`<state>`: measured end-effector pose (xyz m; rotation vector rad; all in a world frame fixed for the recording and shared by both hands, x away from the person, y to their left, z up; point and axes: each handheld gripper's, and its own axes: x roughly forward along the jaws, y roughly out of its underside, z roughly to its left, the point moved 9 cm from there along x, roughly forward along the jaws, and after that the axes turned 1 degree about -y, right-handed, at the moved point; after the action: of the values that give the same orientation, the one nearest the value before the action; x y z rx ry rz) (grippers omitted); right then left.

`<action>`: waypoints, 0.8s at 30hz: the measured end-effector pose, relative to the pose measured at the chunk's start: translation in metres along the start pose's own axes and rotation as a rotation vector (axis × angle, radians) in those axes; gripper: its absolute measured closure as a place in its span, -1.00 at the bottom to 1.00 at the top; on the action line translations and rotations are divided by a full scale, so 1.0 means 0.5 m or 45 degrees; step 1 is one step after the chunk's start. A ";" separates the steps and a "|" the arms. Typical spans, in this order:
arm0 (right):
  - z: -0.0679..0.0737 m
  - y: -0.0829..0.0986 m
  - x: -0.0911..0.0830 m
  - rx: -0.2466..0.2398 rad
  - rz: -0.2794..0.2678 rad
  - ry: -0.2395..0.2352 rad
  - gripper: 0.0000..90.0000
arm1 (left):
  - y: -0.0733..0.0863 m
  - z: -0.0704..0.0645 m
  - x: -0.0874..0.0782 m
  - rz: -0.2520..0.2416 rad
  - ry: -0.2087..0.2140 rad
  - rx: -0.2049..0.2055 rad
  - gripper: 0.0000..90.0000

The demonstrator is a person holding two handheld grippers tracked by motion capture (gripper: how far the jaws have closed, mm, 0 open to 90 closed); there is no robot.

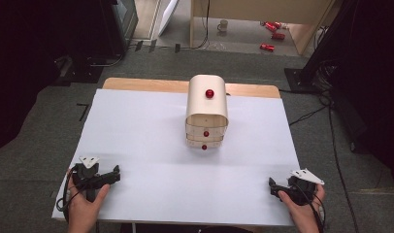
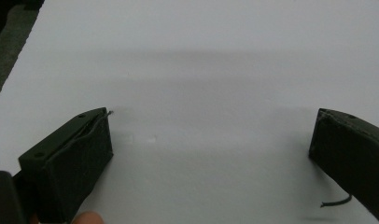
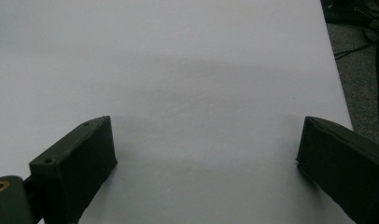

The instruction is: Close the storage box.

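Note:
A small cream drawer cabinet with a rounded top stands upright at the middle of the white table, toward the far side. One red knob sits on its top and two more mark its drawer fronts, which look shut. A hand holds my left gripper at the near left corner, open, with bare tabletop between its jaws. My right gripper rests in a hand at the near right corner, also open over bare tabletop. Both are well apart from the cabinet.
The table's right edge lies close to my right gripper, with grey carpet and cables beyond. On the floor behind the table are a mug, red cans and wooden furniture. Dark equipment stands at the back left.

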<state>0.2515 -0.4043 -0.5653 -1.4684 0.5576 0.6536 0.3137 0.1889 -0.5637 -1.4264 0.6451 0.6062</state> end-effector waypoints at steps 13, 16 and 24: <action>0.000 0.003 -0.001 -0.007 -0.037 0.008 -0.92 | 0.000 0.000 0.000 0.000 0.001 0.000 -1.00; 0.001 0.003 -0.001 -0.005 -0.037 0.008 -0.92 | 0.000 0.000 0.000 0.000 0.000 -0.001 -1.00; 0.001 0.003 -0.001 -0.005 -0.039 0.008 -0.92 | 0.000 0.000 0.000 -0.001 0.000 -0.001 -1.00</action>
<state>0.2499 -0.4041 -0.5659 -1.4801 0.5379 0.6268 0.3136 0.1889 -0.5637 -1.4274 0.6445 0.6061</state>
